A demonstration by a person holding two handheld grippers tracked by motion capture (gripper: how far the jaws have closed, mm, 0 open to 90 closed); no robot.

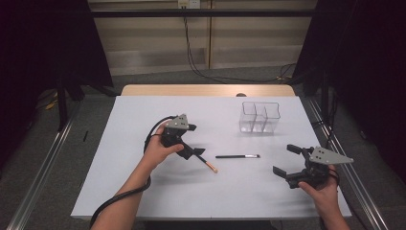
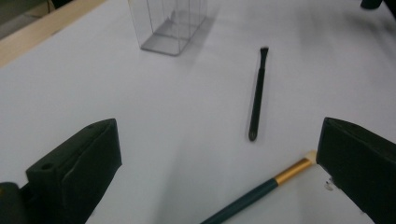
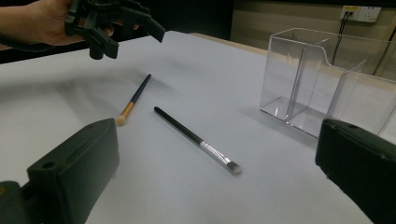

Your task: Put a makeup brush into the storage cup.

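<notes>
Held the left gripper [image 1: 194, 140] low over the white table [image 1: 143, 191], left of the middle, jaws wide apart and clamped on nothing. Seen along those jaws in the left gripper view [image 2: 217, 135]: a gap straddling the gold-banded brush [image 2: 261, 191], with the pale tip right by one jaw; touching or not, could not tell. Found that brush [image 1: 203, 161] flat on the table, slanting away from the gripper toward the near edge. Looked like the opening of a grab, not yet closed.

Next to the right, just beside the first: a thin black brush [image 1: 238, 156], also flat on the table, bristles toward the right, untouched and apart from both grippers. Same brush seen in the left gripper view [image 2: 257, 93] and in the right gripper view [image 3: 196, 139], alongside the gold-banded brush [image 3: 135, 99] and the left gripper [image 3: 112, 23] above it.

Farther back and to the right, stood upright: a clear plastic organizer [image 1: 259, 117] with dividers, compartments bare as far as visible [image 3: 327, 79].

At the far right, near the table's edge, held the right gripper [image 1: 287, 159], jaws likewise spread and grasping nothing [image 3: 217, 140], aimed toward the black brush but well apart from it.

Judged as barely begun: no brush lifted, none in the organizer. Left to do, probably: closing on the gold-banded brush, carrying it to a compartment, then the same for the black one.
</notes>
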